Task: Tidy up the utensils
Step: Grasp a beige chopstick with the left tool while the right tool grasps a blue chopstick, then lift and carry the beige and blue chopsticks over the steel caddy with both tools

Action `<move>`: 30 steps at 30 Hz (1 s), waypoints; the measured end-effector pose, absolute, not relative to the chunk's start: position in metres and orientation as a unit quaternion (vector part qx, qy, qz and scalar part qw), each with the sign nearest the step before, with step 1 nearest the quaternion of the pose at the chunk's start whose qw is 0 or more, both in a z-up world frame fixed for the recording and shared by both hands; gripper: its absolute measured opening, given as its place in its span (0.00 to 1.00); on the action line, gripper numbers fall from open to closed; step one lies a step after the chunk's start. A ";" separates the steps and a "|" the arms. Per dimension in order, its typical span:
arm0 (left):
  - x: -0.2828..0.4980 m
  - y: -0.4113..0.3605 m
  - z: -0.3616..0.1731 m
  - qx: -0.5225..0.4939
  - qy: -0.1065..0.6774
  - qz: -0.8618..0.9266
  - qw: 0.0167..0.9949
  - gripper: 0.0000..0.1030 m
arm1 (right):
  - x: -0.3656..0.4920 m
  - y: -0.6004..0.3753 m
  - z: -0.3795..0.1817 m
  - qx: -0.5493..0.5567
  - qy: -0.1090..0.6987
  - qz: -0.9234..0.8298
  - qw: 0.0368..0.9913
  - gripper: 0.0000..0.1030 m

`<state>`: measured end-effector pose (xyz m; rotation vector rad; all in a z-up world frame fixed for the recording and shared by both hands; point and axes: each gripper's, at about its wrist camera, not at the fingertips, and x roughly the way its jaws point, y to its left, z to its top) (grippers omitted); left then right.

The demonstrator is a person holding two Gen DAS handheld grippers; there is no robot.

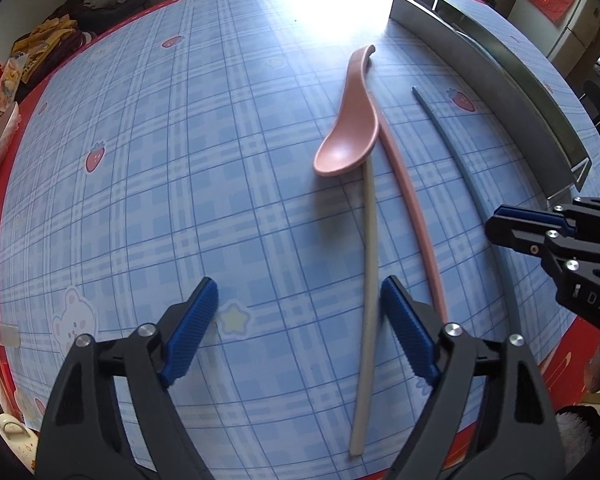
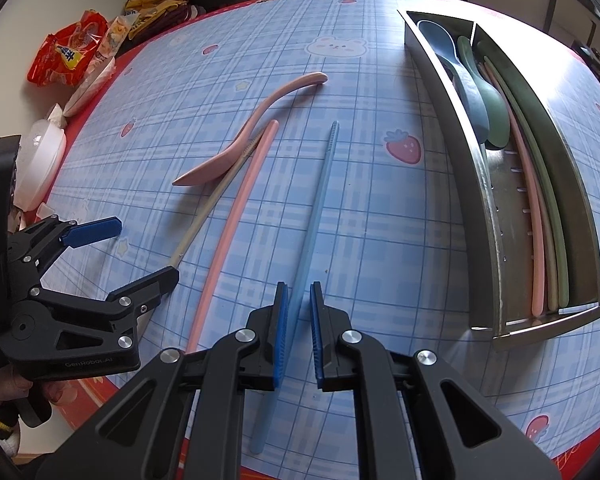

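Blue plaid tablecloth [image 2: 364, 208] with little strawberries and bears, snack bags piled off at the far edge, and a metal organizer tray [image 2: 476, 216] on the right that's already got a blue and a green spoon plus a few chopsticks lying in its slots. What's not sorted yet: a pink spoon [image 1: 346, 144] resting across a beige chopstick [image 1: 370, 280], with a pink chopstick [image 1: 414, 208] just beside it and a blue chopstick [image 2: 314, 208] a bit further toward the tray. The right gripper [image 2: 299, 336] has its jaws nearly closed around the thick end of the blue chopstick, looks like it's pinching it while it lies on the cloth. The left gripper [image 1: 300, 320] is about three-quarters open and empty, the beige chopstick sitting between its pads, right up against the right-hand one. So I'd say we're mid-pickup, both hands at once. Next move probably needs the left to finish squeezing and lift carefully, since that pink spoon is lying on the beige stick and could get dragged along.
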<state>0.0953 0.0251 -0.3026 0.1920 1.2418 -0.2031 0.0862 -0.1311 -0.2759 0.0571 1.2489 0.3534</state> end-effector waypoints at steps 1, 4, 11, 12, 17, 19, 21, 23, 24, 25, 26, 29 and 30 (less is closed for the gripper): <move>0.095 0.021 -0.301 0.095 0.578 -0.100 0.804 0.68 | 0.086 -0.131 -0.276 0.026 0.582 0.164 0.796 0.10; 0.097 0.011 -0.298 0.105 0.574 -0.115 0.804 0.54 | 0.087 -0.130 -0.277 0.024 0.583 0.164 0.796 0.10; 0.093 -0.017 -0.295 0.148 0.565 -0.151 0.797 0.12 | 0.091 -0.127 -0.277 0.019 0.591 0.162 0.790 0.10; 0.092 -0.019 -0.295 0.153 0.563 -0.148 0.799 0.11 | 0.092 -0.125 -0.276 0.016 0.593 0.160 0.789 0.10; 0.085 -0.005 -0.297 0.128 0.572 -0.146 0.797 0.10 | 0.095 -0.113 -0.276 -0.011 0.602 0.153 0.784 0.12; 0.082 0.004 -0.297 0.118 0.579 -0.138 0.795 0.10 | 0.096 -0.107 -0.276 -0.027 0.604 0.150 0.782 0.13; 0.072 0.014 -0.298 0.106 0.582 -0.130 0.796 0.10 | 0.097 -0.101 -0.276 -0.044 0.606 0.148 0.781 0.13; 0.065 0.020 -0.299 0.096 0.582 -0.126 0.798 0.10 | 0.098 -0.095 -0.277 -0.059 0.607 0.146 0.779 0.13; 0.061 0.022 -0.299 0.092 0.582 -0.124 0.799 0.10 | 0.098 -0.092 -0.277 -0.067 0.608 0.145 0.778 0.13; 0.059 0.024 -0.299 0.086 0.582 -0.122 0.799 0.10 | 0.098 -0.089 -0.277 -0.076 0.608 0.144 0.777 0.13; 0.058 0.026 -0.299 0.080 0.582 -0.120 0.800 0.10 | 0.098 -0.085 -0.277 -0.086 0.607 0.143 0.777 0.13; 0.054 0.028 -0.298 0.078 0.581 -0.118 0.802 0.11 | 0.100 -0.079 -0.277 -0.109 0.603 0.127 0.780 0.19; 0.054 0.027 -0.298 0.080 0.580 -0.119 0.802 0.11 | 0.102 -0.079 -0.278 -0.115 0.601 0.111 0.783 0.35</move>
